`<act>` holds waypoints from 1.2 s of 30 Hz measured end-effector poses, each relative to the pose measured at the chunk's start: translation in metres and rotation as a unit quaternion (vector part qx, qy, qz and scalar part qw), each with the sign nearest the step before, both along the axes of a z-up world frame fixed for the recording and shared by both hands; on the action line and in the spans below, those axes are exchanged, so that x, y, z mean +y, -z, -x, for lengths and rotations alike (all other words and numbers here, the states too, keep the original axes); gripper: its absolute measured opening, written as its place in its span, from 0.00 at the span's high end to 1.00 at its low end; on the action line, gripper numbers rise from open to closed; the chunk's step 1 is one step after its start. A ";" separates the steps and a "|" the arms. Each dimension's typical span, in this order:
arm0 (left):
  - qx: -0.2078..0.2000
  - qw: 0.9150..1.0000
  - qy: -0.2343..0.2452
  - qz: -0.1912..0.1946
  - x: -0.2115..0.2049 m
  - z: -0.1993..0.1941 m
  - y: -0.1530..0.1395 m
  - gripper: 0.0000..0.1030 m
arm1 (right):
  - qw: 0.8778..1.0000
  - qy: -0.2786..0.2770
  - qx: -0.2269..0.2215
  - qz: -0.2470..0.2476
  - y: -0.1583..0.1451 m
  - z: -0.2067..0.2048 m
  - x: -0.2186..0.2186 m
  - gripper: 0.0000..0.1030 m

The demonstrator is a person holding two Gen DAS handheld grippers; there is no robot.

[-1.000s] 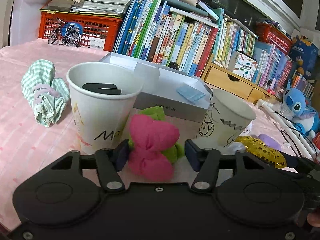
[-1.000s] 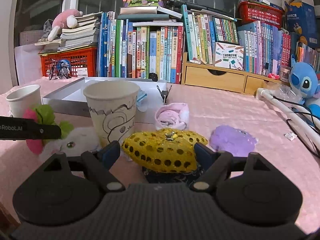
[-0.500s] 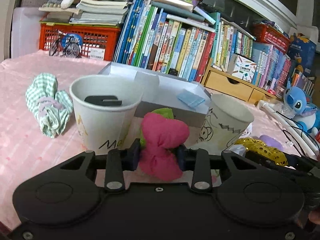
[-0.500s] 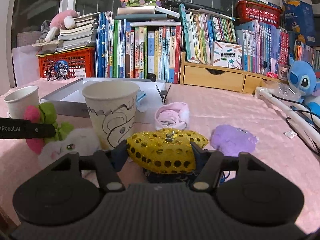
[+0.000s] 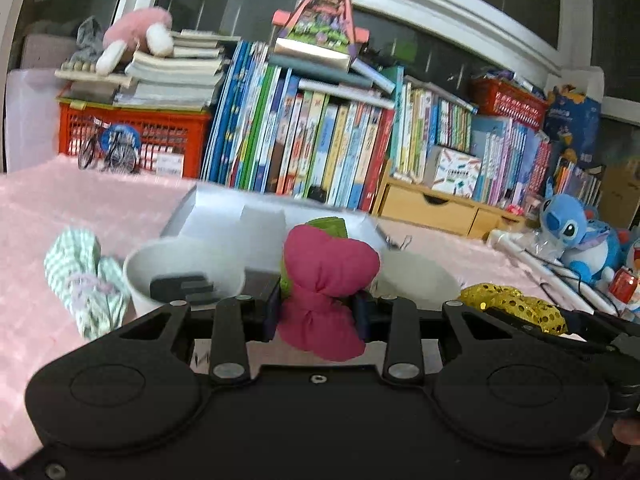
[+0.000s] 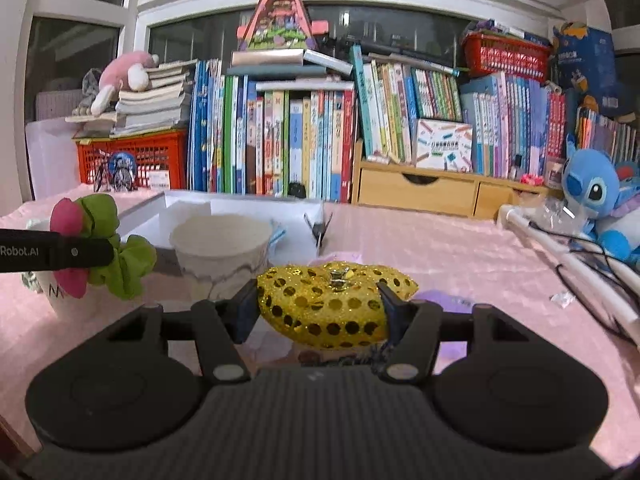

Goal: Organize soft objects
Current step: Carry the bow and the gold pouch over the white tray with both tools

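The left hand-held gripper (image 5: pixel 318 311) is clamped on the waist of a pink bow-shaped soft toy (image 5: pixel 326 280) with green petals behind it, held up off the pink tabletop (image 5: pixel 60 208). The right hand-held gripper (image 6: pixel 318 308) is clamped on a gold sequined heart cushion (image 6: pixel 334 304), its pads pressing into both ends; something dark and patterned hangs under the cushion, too hidden to identify. Just past the left gripper stand two white paper cups: the left cup (image 5: pixel 182 276) holds a flat black object and the right cup (image 5: pixel 416 284) shows only its rim and upper wall. In the right wrist view the right cup (image 6: pixel 222 252) stands just beyond the gold cushion, and the pink and green toy (image 6: pixel 100 246) appears at the left, pinched in the other gripper's black finger. A green checked cloth bundle (image 5: pixel 86 280) lies on the tabletop left of the cups. Behind the cups sits a shallow grey-white box (image 5: pixel 240 216), with a black binder clip (image 6: pixel 318 226) standing near its right edge. A purple soft thing (image 6: pixel 444 302) peeks out beside the right gripper. Farther right a blue plush (image 6: pixel 600 200) sits beside white tubing. At the back, a row of books (image 6: pixel 300 136) lines the wall, with a red crate (image 6: pixel 136 158) on the left.
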State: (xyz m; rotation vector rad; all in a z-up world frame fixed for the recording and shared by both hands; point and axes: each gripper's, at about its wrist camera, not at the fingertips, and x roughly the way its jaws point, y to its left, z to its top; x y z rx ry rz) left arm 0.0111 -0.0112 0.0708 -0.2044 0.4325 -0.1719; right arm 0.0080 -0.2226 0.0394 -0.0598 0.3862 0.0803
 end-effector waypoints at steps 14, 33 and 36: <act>-0.016 0.999 0.039 -0.005 0.011 -0.034 -0.055 0.68 | 0.999 -0.013 -0.038 0.007 -0.033 -0.012 -0.005 0.39; 0.034 0.993 0.099 -0.046 0.048 -0.131 -0.108 0.68 | 0.998 -0.061 -0.015 -0.015 -0.082 -0.079 0.017 0.39; 0.054 0.992 0.109 -0.043 0.057 -0.147 -0.106 0.68 | 0.998 -0.064 -0.001 -0.016 -0.083 -0.091 0.024 0.39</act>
